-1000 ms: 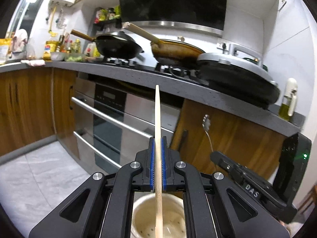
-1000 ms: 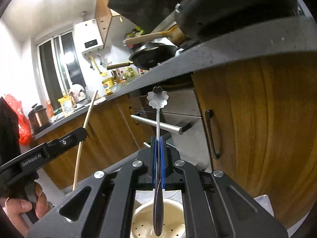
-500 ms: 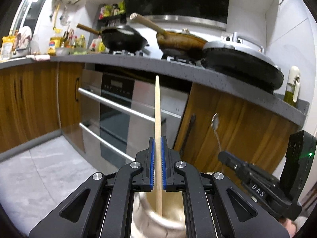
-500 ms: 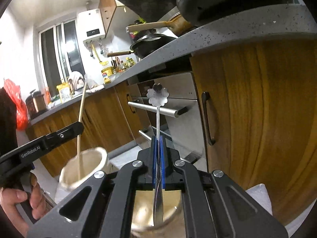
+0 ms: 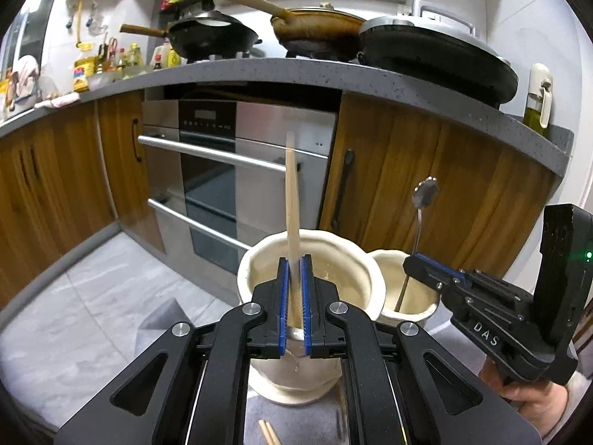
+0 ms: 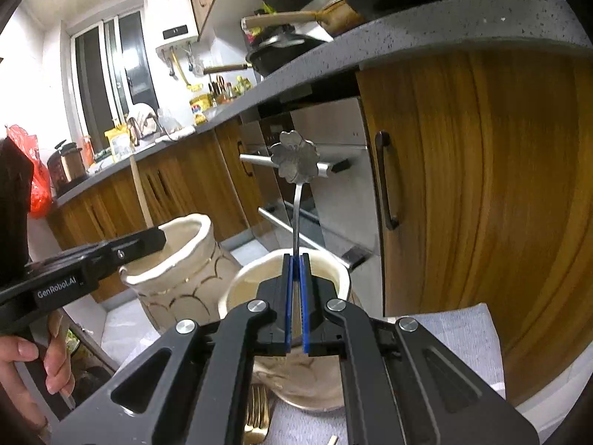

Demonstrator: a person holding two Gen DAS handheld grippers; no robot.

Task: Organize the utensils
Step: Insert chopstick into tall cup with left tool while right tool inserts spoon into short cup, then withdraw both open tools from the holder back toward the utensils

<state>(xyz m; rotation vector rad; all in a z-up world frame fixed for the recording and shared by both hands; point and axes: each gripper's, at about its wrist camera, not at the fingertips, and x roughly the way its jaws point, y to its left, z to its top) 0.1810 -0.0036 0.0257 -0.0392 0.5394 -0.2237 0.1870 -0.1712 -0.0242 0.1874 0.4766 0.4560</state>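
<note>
My left gripper is shut on a long wooden stick that stands upright, its lower end down inside a large cream jar. The same jar, with gold lines, shows in the right wrist view, where the left gripper and the stick are at the left. My right gripper is shut on a metal spoon with a flower-shaped end, its lower part inside a smaller cream jar. In the left wrist view the right gripper, spoon and small jar sit at the right.
Both jars stand on a grey cloth, with wooden chopsticks and gold forks lying near the front. Behind are wooden cabinet doors, a steel oven and a grey counter edge overhead.
Both grippers have come down with the stick and the spoon. The two jars now show ahead of the fingers instead of under them, and the utensils' lower ends sit deeper in them.
</note>
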